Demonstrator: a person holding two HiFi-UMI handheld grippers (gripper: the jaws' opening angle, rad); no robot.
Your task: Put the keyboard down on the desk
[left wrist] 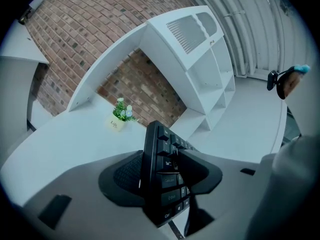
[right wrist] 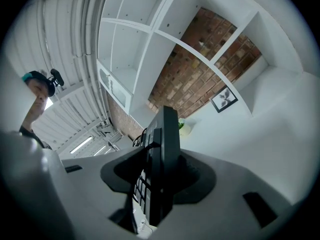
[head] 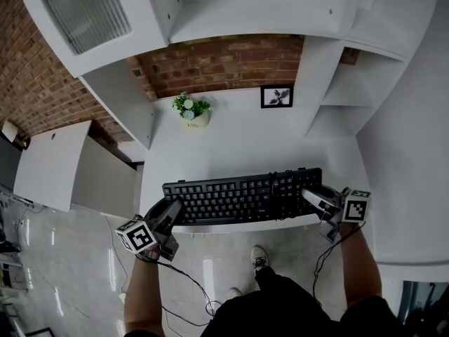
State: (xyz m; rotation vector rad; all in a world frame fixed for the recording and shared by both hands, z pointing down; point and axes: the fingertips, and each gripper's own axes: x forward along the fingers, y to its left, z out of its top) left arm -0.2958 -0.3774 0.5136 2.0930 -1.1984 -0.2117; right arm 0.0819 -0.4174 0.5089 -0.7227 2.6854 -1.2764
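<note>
A black keyboard [head: 242,196] stretches across the front edge of the white desk [head: 231,139], held at both ends. My left gripper [head: 168,213] is shut on its left end, and the left gripper view shows the keyboard [left wrist: 162,176] pinched between the two pads. My right gripper [head: 319,199] is shut on the right end; in the right gripper view the keyboard [right wrist: 162,164] stands edge-on between the pads. Whether the keyboard touches the desk I cannot tell.
A small potted plant [head: 191,109] and a framed picture [head: 276,96] stand at the back of the desk by the brick wall. White shelving [head: 351,83] rises at the right, a white cabinet [head: 105,20] at the left. A person's foot [head: 259,258] and cables [head: 189,279] are below the desk edge.
</note>
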